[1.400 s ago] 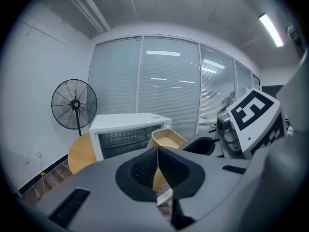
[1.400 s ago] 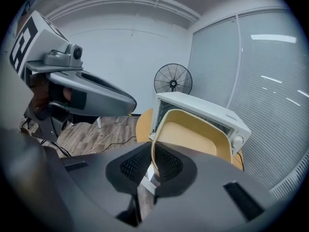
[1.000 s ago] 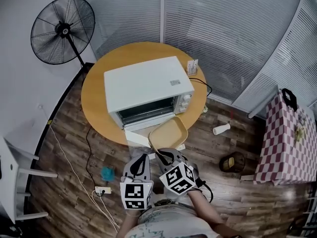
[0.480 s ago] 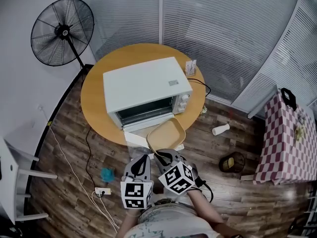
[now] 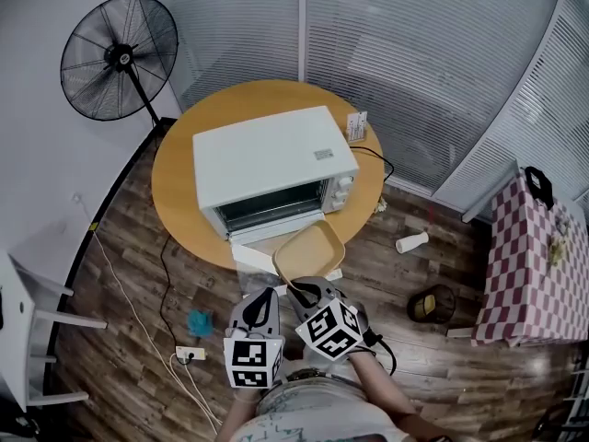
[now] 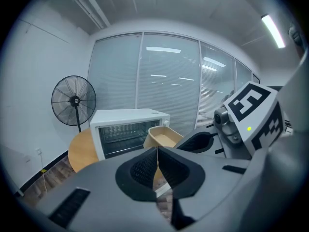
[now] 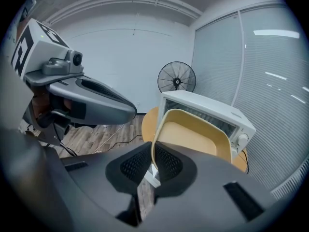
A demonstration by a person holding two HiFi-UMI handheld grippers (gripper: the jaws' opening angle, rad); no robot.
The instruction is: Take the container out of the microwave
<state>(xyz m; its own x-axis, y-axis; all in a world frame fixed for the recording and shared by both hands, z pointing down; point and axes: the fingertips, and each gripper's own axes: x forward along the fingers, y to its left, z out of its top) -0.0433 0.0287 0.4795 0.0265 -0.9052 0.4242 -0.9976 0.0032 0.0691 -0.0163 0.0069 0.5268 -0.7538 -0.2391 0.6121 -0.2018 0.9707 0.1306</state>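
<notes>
A white microwave point(image 5: 273, 166) stands on a round wooden table point(image 5: 179, 168), its door point(image 5: 260, 257) hanging open toward me. The tan container point(image 5: 311, 250) is out in front of the opening, over the table's near edge. My right gripper point(image 5: 294, 288) is shut on its near rim; in the right gripper view the rim sits between the pads point(image 7: 166, 162), with the container point(image 7: 193, 139) tilted up before the microwave point(image 7: 212, 114). My left gripper point(image 5: 266, 295) hangs just to the left, shut and empty point(image 6: 157, 154). It sees the container point(image 6: 161, 136) and microwave point(image 6: 124, 129) ahead.
A black standing fan point(image 5: 118, 58) is behind the table at left. On the wooden floor lie a power strip with cable point(image 5: 190, 353), a white bottle point(image 5: 411, 240) and a brown basket point(image 5: 433, 302). A checked-cloth table point(image 5: 534, 265) stands at right.
</notes>
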